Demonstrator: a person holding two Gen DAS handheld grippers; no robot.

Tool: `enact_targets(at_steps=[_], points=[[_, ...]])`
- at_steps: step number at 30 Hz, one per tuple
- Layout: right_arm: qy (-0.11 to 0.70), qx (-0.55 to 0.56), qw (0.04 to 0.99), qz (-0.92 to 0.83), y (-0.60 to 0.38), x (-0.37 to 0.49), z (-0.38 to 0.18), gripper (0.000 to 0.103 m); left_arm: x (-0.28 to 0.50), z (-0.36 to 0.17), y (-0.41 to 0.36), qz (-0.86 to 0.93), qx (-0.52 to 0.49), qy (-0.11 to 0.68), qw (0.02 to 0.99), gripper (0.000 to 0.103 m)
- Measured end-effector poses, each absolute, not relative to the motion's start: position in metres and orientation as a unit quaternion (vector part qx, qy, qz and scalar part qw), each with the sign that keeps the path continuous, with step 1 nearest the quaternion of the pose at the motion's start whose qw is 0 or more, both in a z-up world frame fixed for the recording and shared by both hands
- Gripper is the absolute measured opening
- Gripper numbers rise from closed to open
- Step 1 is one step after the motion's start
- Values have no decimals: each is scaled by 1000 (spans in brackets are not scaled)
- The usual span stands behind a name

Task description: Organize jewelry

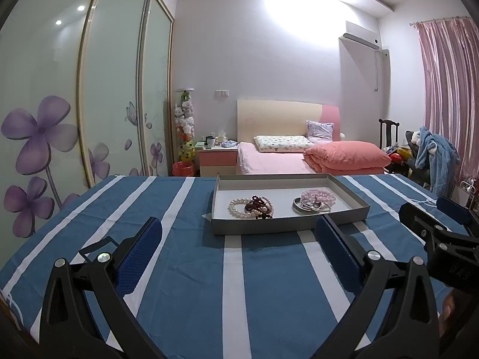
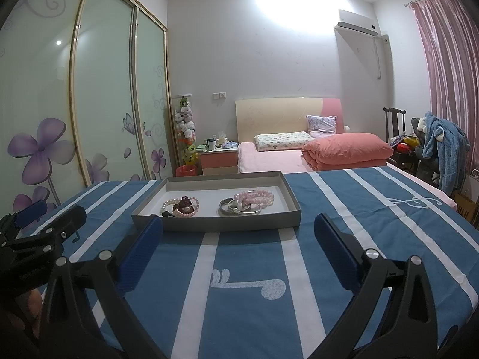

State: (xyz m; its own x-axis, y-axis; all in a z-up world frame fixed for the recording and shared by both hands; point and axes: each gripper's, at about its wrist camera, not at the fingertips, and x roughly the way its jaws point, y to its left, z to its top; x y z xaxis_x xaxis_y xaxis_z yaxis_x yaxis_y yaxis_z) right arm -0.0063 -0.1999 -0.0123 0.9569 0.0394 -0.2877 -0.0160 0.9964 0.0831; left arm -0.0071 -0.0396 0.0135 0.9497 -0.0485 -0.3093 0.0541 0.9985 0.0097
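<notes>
The right gripper (image 2: 238, 230) is held above the blue striped cloth (image 2: 344, 209) with its jaws spread wide and nothing between them. Directly ahead, a shallow grey tray (image 2: 215, 224) holds a pearl bracelet (image 2: 179, 208), silver bangles (image 2: 239, 207) and pink bead bracelets (image 2: 257, 197). The left gripper (image 2: 45, 218) is visible at the left edge.

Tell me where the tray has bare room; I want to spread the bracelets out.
The tray is bare along its far half, behind both piles, and in the gap between the pearl pile and the bangles. The near half is crowded. Striped cloth before the tray lies free between both open grippers.
</notes>
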Motion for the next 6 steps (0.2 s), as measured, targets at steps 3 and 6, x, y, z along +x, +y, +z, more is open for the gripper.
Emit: enact_targets(at_steps=[3,6], points=[[146,40,988,14,-200,-6,-12,99,-6,14,-39,-26,8,159,987,101],[146,40,988,14,-200,-7,-12,99,-5,14,-39,-26,8,159,987,101]])
